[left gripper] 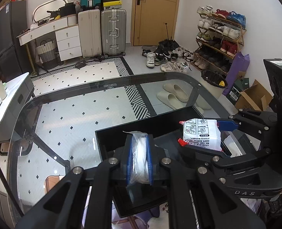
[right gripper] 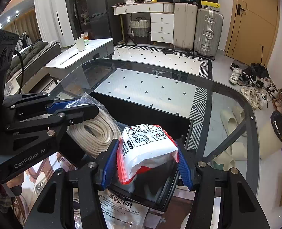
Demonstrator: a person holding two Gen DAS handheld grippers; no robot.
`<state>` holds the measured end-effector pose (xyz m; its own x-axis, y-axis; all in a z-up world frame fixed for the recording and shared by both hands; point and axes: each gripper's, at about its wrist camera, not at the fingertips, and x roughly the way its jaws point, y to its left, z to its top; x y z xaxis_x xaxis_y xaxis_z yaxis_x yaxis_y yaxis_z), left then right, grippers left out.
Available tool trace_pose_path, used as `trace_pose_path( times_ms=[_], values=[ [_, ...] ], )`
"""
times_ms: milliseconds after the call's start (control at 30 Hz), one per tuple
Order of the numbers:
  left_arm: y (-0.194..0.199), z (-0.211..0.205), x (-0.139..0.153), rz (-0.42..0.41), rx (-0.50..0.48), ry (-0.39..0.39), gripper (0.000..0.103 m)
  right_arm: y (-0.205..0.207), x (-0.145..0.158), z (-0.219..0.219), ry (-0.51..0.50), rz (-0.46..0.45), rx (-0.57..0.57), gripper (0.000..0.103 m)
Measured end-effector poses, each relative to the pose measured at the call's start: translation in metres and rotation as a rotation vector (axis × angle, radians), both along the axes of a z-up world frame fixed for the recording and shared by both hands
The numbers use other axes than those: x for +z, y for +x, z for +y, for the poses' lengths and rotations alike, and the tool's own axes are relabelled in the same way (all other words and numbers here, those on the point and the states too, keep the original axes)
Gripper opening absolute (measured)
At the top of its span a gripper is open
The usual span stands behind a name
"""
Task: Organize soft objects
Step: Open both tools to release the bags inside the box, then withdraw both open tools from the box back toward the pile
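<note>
Two soft items are up in the air, one per gripper, both over the shallow black rectangular tray (left gripper: 110,133) on the glass table (left gripper: 64,103).

Coil of cream rope in a clear plastic bag (right gripper: 95,131): in the right wrist view it sits centre-left, hanging below the left gripper (left gripper: 140,160), just above the tray's left part. The coil is seen edge-on in the left wrist view, standing on its rim between the blue pads (left gripper: 129,162); its long axis runs away from the camera along the fingers, toward the tray's far wall. Fingers are together, clamped on the bag and coil.

White printed packet with red serrated ends (right gripper: 146,148): centre of the right wrist view, held by the right gripper (right gripper: 146,162). Blue ribbed pads (right gripper: 183,166) press on both of its sides, so the jaws stand part-way apart, clamped on the packet. Its long axis points forward and up-frame, toward the tray's far wall; the near end hangs over the tray's near rim.

Key relation, as a judgement: both items are already above the tray, rope on the left, packet on the right, near each other but apart. Each needs lowering, then release. The right hand's packet looks nearer the tray's near edge, so it risks landing on the rim.

Below the tray, a white printed sachet (right gripper: 121,210) lies at bottom centre.
</note>
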<state>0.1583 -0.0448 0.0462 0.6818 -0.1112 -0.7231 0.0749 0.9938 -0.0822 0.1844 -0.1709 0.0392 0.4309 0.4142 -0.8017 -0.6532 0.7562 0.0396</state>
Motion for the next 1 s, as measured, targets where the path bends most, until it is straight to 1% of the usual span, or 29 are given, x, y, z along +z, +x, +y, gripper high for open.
trace_pose_path(
  times_ms=[267, 333, 367, 400, 467, 500, 567, 600, 633, 667, 700, 833, 867, 900, 1000],
  values=[
    [0.004, -0.002, -0.011, 0.063, 0.006, -0.005, 0.012, 0.003, -0.008, -0.001, -0.007, 0.013, 0.014, 0.058],
    [0.003, -0.002, -0.011, 0.064, 0.009, -0.009, 0.013, 0.003, -0.008, 0.000, -0.004, 0.009, 0.026, 0.062],
    [0.002, -0.002, -0.011, 0.066, 0.011, -0.007, 0.018, 0.002, -0.008, 0.000, -0.008, 0.006, 0.027, 0.064],
    [0.002, -0.003, -0.010, 0.067, 0.011, -0.008, 0.028, 0.001, -0.007, 0.000, -0.011, 0.002, 0.028, 0.066],
    [0.000, -0.003, -0.008, 0.049, 0.018, 0.001, 0.039, -0.001, -0.005, -0.002, -0.012, -0.007, 0.029, 0.069],
    [-0.001, -0.002, -0.007, 0.042, 0.028, 0.012, 0.047, -0.003, -0.003, -0.003, -0.010, -0.010, 0.030, 0.070],
    [-0.003, 0.000, -0.004, 0.035, 0.028, -0.002, 0.054, -0.004, 0.000, -0.006, -0.006, -0.016, 0.030, 0.082],
    [-0.004, 0.001, -0.003, 0.035, 0.026, -0.008, 0.059, -0.006, 0.002, -0.007, -0.008, -0.031, 0.024, 0.086],
    [-0.006, 0.000, -0.001, 0.029, 0.030, 0.000, 0.064, -0.007, 0.005, -0.009, -0.008, -0.043, 0.021, 0.086],
    [-0.008, 0.000, 0.002, 0.014, 0.035, 0.012, 0.075, -0.009, 0.007, -0.011, -0.007, -0.045, 0.021, 0.087],
    [-0.011, 0.000, 0.005, -0.005, 0.036, 0.015, 0.083, -0.010, 0.009, -0.013, -0.007, -0.046, 0.021, 0.088],
    [-0.020, 0.003, 0.015, -0.051, 0.055, 0.016, 0.099, -0.017, 0.017, -0.020, -0.010, -0.067, 0.009, 0.094],
    [-0.022, 0.007, 0.017, -0.058, 0.059, 0.014, 0.102, -0.019, 0.019, -0.022, -0.007, -0.071, 0.006, 0.095],
    [-0.025, 0.008, 0.019, -0.063, 0.062, 0.011, 0.102, -0.022, 0.022, -0.025, -0.002, -0.077, 0.004, 0.098],
    [-0.033, 0.012, 0.022, -0.070, 0.072, 0.004, 0.102, -0.031, 0.028, -0.030, 0.012, -0.079, 0.001, 0.101]
  ],
)
